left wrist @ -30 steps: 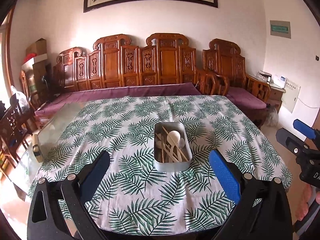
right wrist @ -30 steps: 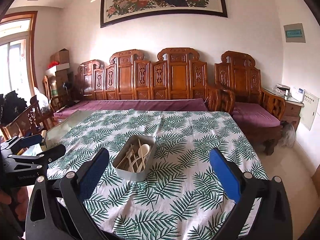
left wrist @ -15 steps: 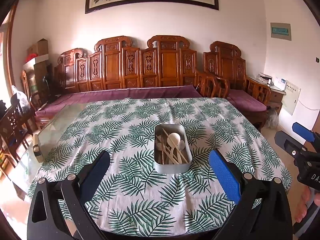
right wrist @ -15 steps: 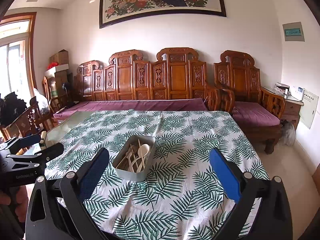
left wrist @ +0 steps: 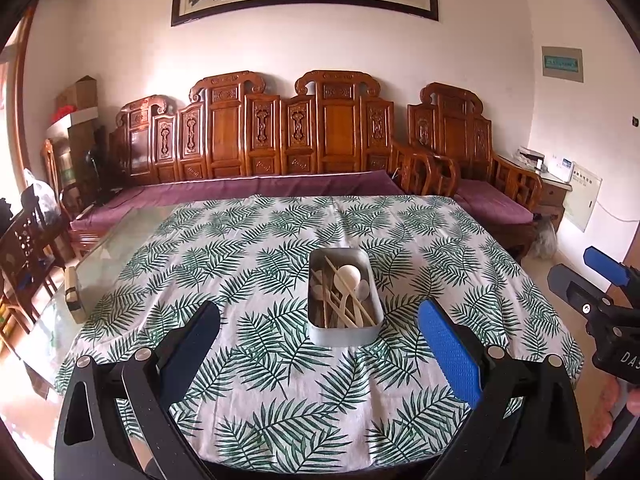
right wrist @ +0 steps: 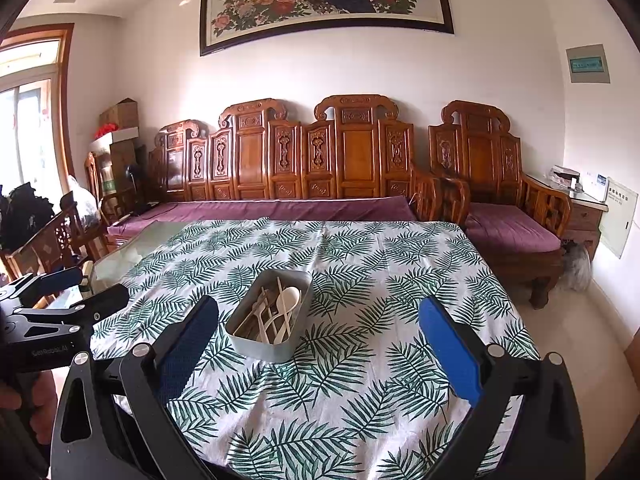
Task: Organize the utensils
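A grey metal tin point(left wrist: 343, 336) point(right wrist: 240, 332) stands in the middle of a table with a leaf-print cloth point(left wrist: 256, 264) point(right wrist: 360, 272). In it lie white plastic spoons point(left wrist: 349, 276) point(right wrist: 290, 296) and wooden chopsticks point(left wrist: 352, 300), jumbled together. My left gripper point(left wrist: 320, 344) is open and empty, held back from the tin over the table's near edge. My right gripper point(right wrist: 320, 340) is open and empty too, to the right of the tin. Each gripper also shows in the other's view, the right one point(left wrist: 592, 280) and the left one point(right wrist: 72, 292).
A carved wooden bench with purple cushions point(right wrist: 280, 208) runs behind the table. A bare glass strip of the table point(left wrist: 108, 248) lies left of the cloth, with a small block point(left wrist: 74, 294) on it. Wooden chairs point(left wrist: 28, 240) stand at the left.
Both grippers have drawn back and risen slightly; the tin sits a little farther off in both views. Both stay open.
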Demonstrator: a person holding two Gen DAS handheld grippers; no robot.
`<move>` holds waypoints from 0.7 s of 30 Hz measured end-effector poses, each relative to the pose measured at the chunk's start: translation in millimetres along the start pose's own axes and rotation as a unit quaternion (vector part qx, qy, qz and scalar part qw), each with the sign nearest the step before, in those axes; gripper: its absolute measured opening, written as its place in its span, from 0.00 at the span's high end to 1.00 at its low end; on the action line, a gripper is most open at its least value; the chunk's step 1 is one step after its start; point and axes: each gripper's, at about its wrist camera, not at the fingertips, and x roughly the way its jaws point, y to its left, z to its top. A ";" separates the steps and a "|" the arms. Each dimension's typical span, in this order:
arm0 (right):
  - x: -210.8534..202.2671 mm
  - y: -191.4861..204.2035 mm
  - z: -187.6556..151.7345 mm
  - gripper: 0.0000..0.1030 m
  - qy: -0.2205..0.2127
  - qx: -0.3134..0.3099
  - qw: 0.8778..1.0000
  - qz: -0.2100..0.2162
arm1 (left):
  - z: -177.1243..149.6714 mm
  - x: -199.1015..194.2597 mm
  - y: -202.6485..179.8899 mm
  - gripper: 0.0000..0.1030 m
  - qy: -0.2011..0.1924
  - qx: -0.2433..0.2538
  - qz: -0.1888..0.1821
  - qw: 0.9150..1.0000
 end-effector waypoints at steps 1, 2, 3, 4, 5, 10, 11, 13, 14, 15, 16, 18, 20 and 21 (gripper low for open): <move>-0.1 0.2 -0.1 0.02 0.000 0.000 1.000 0.001 | 0.0 0.2 -0.2 0.07 0.000 0.000 0.000 1.000; -0.1 0.3 -0.3 0.02 0.000 0.000 1.000 0.001 | -0.1 0.4 -0.3 0.07 0.001 -0.001 -0.001 1.000; -0.2 0.6 -0.4 0.02 0.000 0.000 1.000 0.000 | -0.1 0.1 -0.3 0.07 0.001 -0.001 -0.001 1.000; 0.0 0.6 -0.5 0.02 0.000 0.000 1.000 0.000 | -0.2 -0.2 -0.7 0.07 0.000 -0.001 -0.001 1.000; 0.1 0.5 -0.5 0.02 0.000 0.001 1.000 0.001 | -0.5 -0.4 -1.2 0.07 0.000 -0.002 -0.002 1.000; -0.1 0.8 -0.6 0.02 0.000 0.000 1.000 0.001 | -0.6 -0.8 -1.2 0.07 0.000 -0.002 -0.003 1.000; 0.1 0.5 -0.4 0.02 0.000 0.000 1.000 0.000 | -0.6 -0.7 -1.5 0.07 0.000 -0.002 -0.003 1.000; 0.1 0.3 -0.6 0.02 0.001 0.001 1.000 0.001 | -0.5 -0.6 -2.0 0.07 0.000 -0.001 -0.003 1.000; 0.2 0.5 -0.5 0.02 0.001 0.001 1.000 0.001 | -0.6 -0.7 -2.2 0.07 -0.001 -0.002 -0.003 1.000; -0.2 1.0 -1.1 0.02 0.001 0.001 1.000 0.001 | -0.7 -0.9 -2.2 0.07 -0.001 -0.002 -0.003 1.000; -0.6 1.4 -1.3 0.02 0.002 0.001 1.000 0.001 | -0.9 -0.8 -2.2 0.07 0.000 -0.002 -0.003 1.000; -0.2 0.9 -0.9 0.02 0.001 0.001 1.000 0.001 | -1.0 -0.7 -2.4 0.07 0.000 -0.001 -0.003 1.000; -0.2 0.9 -0.9 0.02 0.001 0.001 1.000 0.001 | -1.0 -1.0 -2.5 0.07 -0.001 -0.001 -0.002 1.000; -0.2 0.9 -0.9 0.02 0.001 0.001 1.000 0.001 | -0.9 -0.9 -2.5 0.07 -0.001 -0.001 -0.002 1.000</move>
